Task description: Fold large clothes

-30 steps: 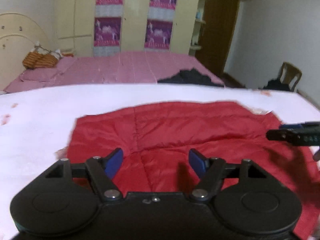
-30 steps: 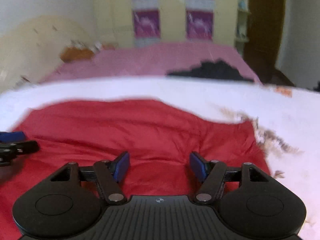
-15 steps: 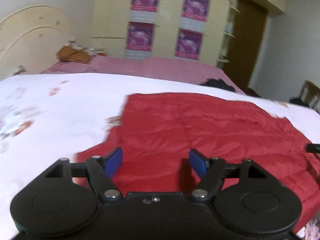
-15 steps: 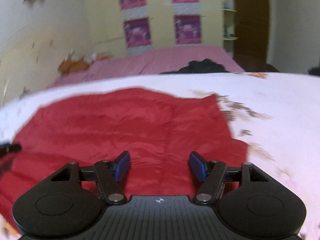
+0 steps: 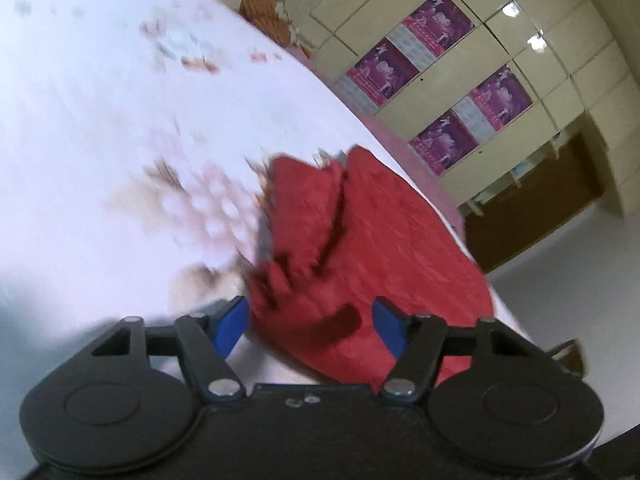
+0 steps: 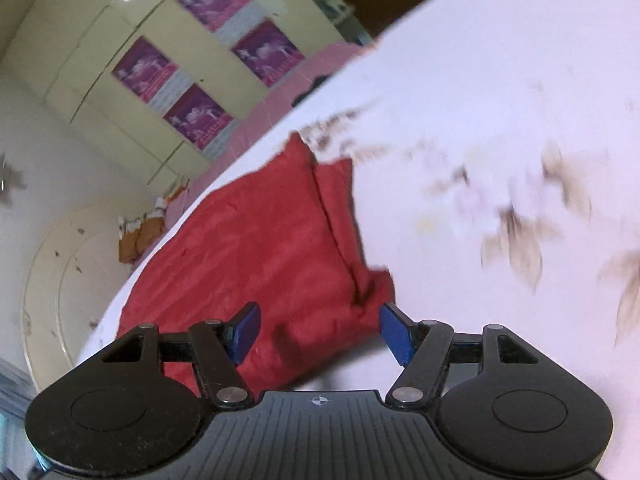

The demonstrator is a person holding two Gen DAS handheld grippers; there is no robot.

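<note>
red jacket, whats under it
The red jacket lies on a white floral bedspread, which shows all around it. Anything lying beneath the jacket is covered.

Your red padded garment [image 5: 372, 248] [image 6: 260, 248] lies spread flat on the white flowered bedspread [image 5: 100, 140] [image 6: 500, 100]. You can see a seam running down near each side edge, with a narrower strip beyond it, perhaps a sleeve folded alongside the body; blur makes that hard to confirm. Its near edge is rumpled.
</note>
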